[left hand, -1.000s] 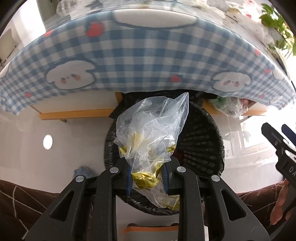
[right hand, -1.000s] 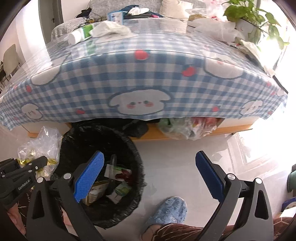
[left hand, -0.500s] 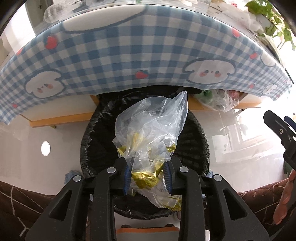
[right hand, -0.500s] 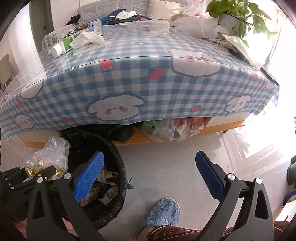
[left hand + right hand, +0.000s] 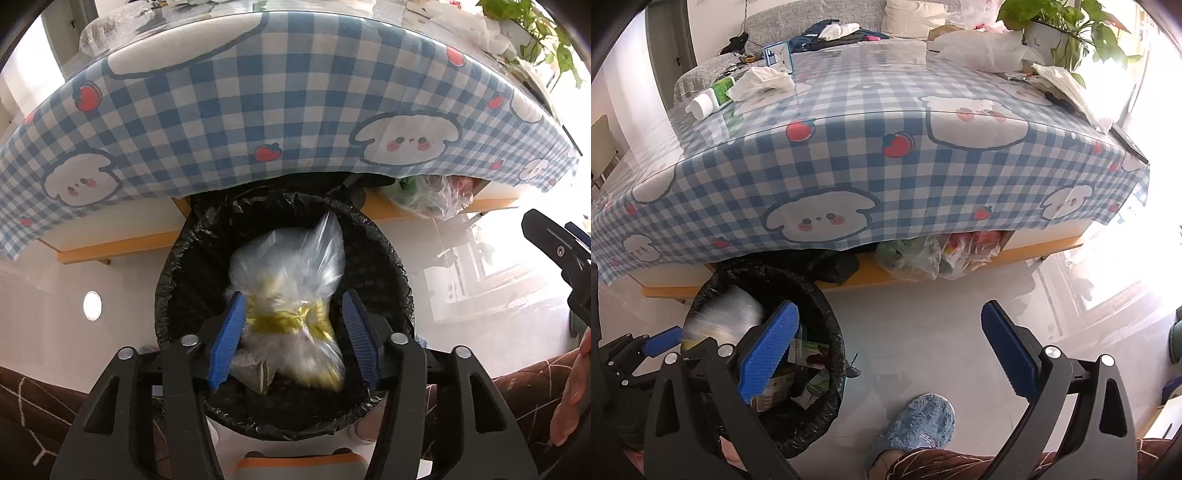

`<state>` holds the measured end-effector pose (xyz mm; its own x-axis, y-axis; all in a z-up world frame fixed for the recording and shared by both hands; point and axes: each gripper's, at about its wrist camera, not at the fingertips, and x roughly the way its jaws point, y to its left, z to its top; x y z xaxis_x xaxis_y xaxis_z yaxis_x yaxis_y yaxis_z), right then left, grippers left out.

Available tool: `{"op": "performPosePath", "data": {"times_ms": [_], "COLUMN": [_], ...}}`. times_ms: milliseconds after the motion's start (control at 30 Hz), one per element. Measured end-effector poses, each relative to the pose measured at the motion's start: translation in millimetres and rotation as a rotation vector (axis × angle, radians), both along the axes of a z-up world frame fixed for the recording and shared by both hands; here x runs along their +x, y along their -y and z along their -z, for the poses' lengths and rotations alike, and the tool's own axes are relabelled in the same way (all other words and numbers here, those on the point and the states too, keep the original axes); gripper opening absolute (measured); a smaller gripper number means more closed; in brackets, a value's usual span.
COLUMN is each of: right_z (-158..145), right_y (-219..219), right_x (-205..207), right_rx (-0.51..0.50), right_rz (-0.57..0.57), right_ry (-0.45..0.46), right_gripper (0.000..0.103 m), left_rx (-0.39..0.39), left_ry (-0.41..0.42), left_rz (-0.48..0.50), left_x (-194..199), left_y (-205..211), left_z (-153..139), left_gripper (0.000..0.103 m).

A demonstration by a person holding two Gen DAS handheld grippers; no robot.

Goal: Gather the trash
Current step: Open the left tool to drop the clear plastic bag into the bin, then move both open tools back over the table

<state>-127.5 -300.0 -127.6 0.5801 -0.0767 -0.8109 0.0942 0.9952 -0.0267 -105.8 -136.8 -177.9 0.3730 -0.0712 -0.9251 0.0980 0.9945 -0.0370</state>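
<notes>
Left gripper (image 5: 291,325) spread wide above black-lined trash bin (image 5: 388,258). Between the pads, clear plastic bag (image 5: 291,273) of yellow wrappers, motion-blurred, contact with either pad unclear, bin contents mostly hidden. Right gripper (image 5: 886,347) agape, empty, over floor beside bin.

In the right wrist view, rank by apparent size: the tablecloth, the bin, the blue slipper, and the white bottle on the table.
1. Tablecloth, by far the largest.
2. Bin.
3. Slipper.
4. Bottle, smallest as it looks, though it lies farthest from the camera, so its true size against the slipper is unsure.
</notes>
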Motion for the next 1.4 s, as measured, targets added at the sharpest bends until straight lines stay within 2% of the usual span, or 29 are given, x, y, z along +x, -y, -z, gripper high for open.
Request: {"op": "performPosePath", "data": {"times_ms": [67,300,567,767,1000,1267,1400], "right_z": [0,-1,-7,-15,-32,-55,-64], "right_y": [-1,-7,-18,-33,-57,-64,-66], "right_x": [0,1,3,7,20,45,60], "right_rx": [-0.001,0.006,0.018,0.025,-0.011,-0.039,-0.031], "right_rz": [-0.002,-0.015,-0.036,-0.058,-0.115,-0.151,-0.155], "right_ry": [0.0,0.004,0.02,0.031,0.063,0.107,0.124], "right_gripper": [0.095,0.095,0.095,0.095,0.095,0.095,0.095], "left_rx": [0.008,0.002,0.008,-0.001,0.0,0.018,-0.01], "left_ry": [0.007,0.043,0.084,0.087,0.126,0.163,0.183], "left_rz": [-0.001,-0.019,-0.053,-0.07,-0.107,-0.13,-0.15], "left_x": [0,-1,-1,0,8,40,59], "left_y": [-2,-15,-34,-45,-69,-93,-100], "left_z": [-1,-11,-25,-32,-56,-77,-92], "left_gripper": [0.068,0.085,0.097,0.097,0.097,0.097,0.097]}}
